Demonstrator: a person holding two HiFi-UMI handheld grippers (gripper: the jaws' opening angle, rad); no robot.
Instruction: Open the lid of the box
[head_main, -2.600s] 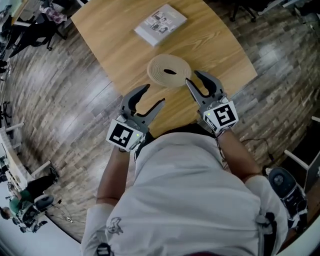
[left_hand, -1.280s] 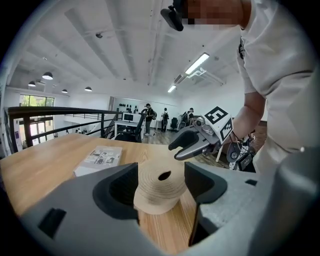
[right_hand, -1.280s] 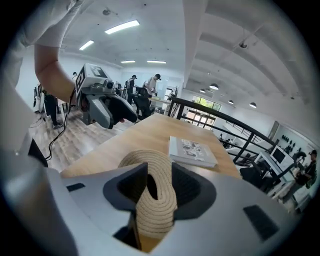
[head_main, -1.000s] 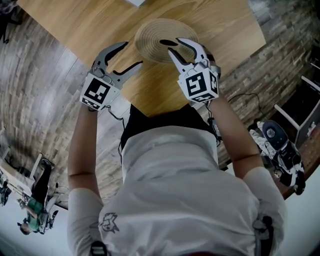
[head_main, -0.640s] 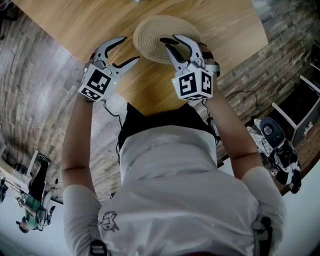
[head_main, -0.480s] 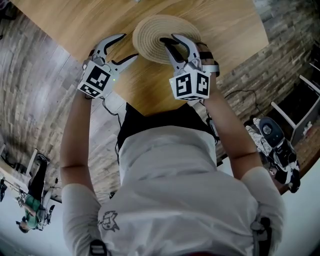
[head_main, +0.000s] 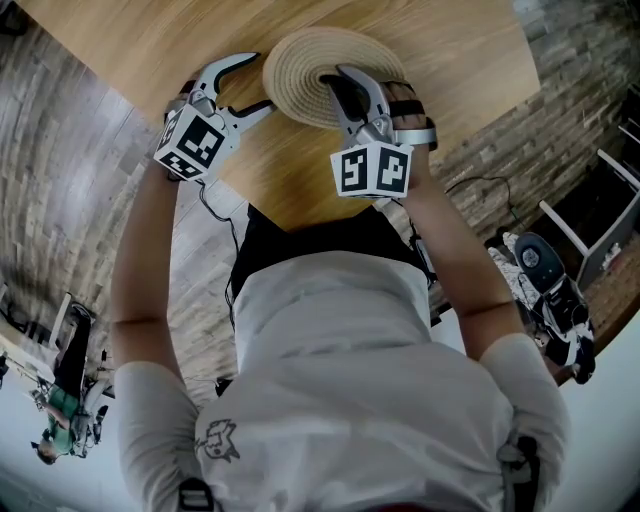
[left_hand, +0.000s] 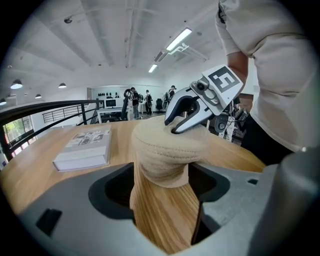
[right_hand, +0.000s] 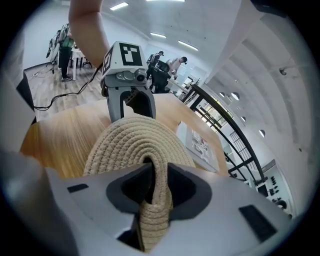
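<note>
A round woven rope box with a lid sits near the front edge of the wooden table. My right gripper is over the lid. Its jaws have just been closing and now pinch the lid's rope loop handle between them. My left gripper is at the box's left side. Its jaws have just been opening and stand wide, with the box's wall between them and no clear pressure on it. The right gripper also shows atop the lid in the left gripper view.
A white book lies farther back on the table. The table's curved front edge is close to the person's body. Wood plank floor surrounds the table, with gear on the floor at the right.
Both grippers sank toward the box. The right one narrowed its jaws onto the lid's loop handle. The left one slid in to the box's left side with wider jaws.
</note>
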